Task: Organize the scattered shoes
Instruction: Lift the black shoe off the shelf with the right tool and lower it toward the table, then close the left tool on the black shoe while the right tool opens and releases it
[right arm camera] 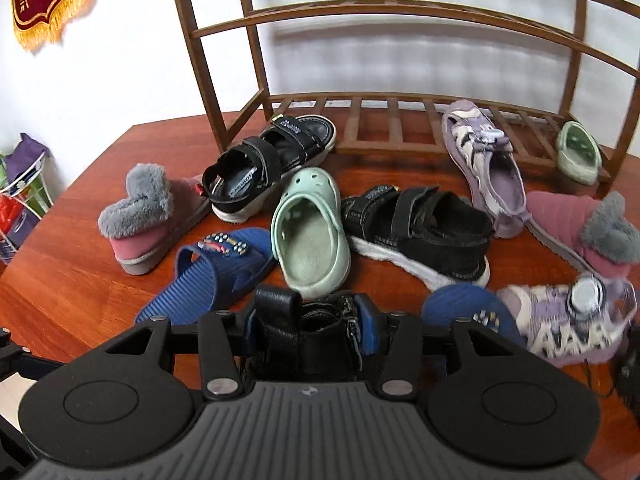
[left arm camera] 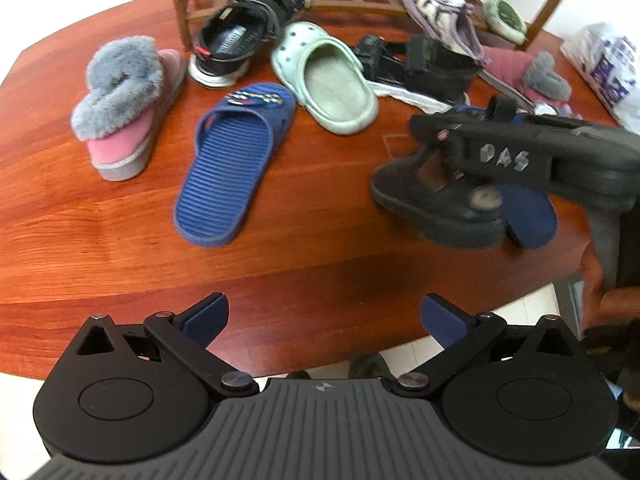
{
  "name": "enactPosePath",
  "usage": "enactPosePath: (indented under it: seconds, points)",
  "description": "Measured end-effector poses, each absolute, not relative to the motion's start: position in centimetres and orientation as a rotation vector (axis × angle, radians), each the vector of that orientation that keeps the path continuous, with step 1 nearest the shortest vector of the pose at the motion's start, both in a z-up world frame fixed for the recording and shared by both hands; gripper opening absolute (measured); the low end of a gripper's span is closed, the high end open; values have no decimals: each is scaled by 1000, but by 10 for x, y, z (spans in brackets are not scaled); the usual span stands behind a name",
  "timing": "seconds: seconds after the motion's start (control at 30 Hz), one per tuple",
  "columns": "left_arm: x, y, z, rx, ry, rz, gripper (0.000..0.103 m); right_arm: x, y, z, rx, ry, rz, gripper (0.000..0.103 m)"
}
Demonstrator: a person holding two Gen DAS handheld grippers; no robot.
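Shoes lie scattered on a red-brown wooden table (left arm camera: 100, 220) in front of a wooden shoe rack (right arm camera: 384, 128). My right gripper (right arm camera: 308, 324) is shut on a black zip boot (right arm camera: 316, 340); in the left wrist view that boot (left arm camera: 436, 208) hangs just above the table at the right. My left gripper (left arm camera: 324, 320) is open over the table's near edge, holding nothing. Ahead lie a blue slide (left arm camera: 232, 160), a mint clog (left arm camera: 332, 84), a pink fur-cuffed boot (left arm camera: 124, 108) and two black sandals (left arm camera: 240, 36) (left arm camera: 416, 68). A purple sneaker (right arm camera: 488, 160) leans on the rack.
A second mint clog (right arm camera: 578, 152) sits on the rack's right end. Another pink fur boot (right arm camera: 588, 232), a second purple sneaker (right arm camera: 568, 316) and a second blue slide (right arm camera: 468, 312) lie at the right. A plastic bag (left arm camera: 604, 64) sits at the table's far right. A hand (left arm camera: 600, 284) holds the right gripper.
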State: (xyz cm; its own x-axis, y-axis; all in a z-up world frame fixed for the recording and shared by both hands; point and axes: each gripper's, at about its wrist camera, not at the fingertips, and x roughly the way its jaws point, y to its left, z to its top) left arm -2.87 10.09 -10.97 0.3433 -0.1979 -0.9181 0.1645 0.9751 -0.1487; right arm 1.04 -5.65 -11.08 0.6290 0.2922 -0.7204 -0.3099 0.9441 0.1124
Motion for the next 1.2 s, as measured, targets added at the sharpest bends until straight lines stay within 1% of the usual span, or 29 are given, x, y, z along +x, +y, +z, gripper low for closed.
enactPosePath:
  seconds: [0.2, 0.23, 0.27, 0.3, 0.5, 0.57, 0.6, 0.63, 0.67, 0.7, 0.8, 0.93, 0.97, 1.0, 1.07, 1.13, 1.2]
  points:
    - [-38, 86, -129, -11, 1226, -305, 103, -10, -47, -131, -32, 869, 332, 54]
    - [-38, 84, -132, -9, 1233, -310, 103, -13, -45, -135, -38, 874, 333, 38]
    - [-38, 82, -135, -8, 1238, -313, 103, -13, -45, -139, -36, 893, 340, 28]
    - [-38, 80, -136, -7, 1241, -315, 103, -13, -44, -144, -32, 912, 348, 28]
    - [-33, 70, -139, -17, 1240, -312, 103, -12, -52, -141, -8, 934, 368, 28]
    - [-31, 65, -138, -20, 1236, -310, 101, -14, -60, -135, 10, 932, 375, 31]
    - [-30, 63, -137, -22, 1233, -309, 100, -15, -64, -131, 13, 930, 377, 33]
    - [-30, 62, -135, -25, 1227, -309, 95, -17, -68, -128, 18, 928, 376, 38]
    - [-30, 61, -134, -28, 1222, -309, 93, -19, -72, -124, 25, 924, 373, 41]
    - [-28, 59, -131, -34, 1209, -307, 93, -21, -78, -121, 31, 921, 373, 47]
    - [-23, 53, -126, -43, 1189, -294, 92, -25, -93, -111, 40, 917, 367, 48]
    - [-15, 47, -124, -64, 1169, -285, 82, -28, -110, -103, 40, 912, 350, 52]
    - [-13, 46, -125, -65, 1171, -283, 77, -28, -111, -103, 40, 912, 349, 52]
    - [-10, 45, -127, -66, 1176, -275, 75, -28, -120, -101, 43, 912, 338, 53]
    - [-6, 43, -132, -66, 1191, -260, 63, -29, -128, -99, 45, 912, 321, 53]
    - [-4, 44, -137, -61, 1220, -258, 57, -29, -135, -98, 50, 912, 304, 53]
    - [-4, 46, -140, -56, 1243, -263, 57, -29, -142, -98, 55, 915, 288, 53]
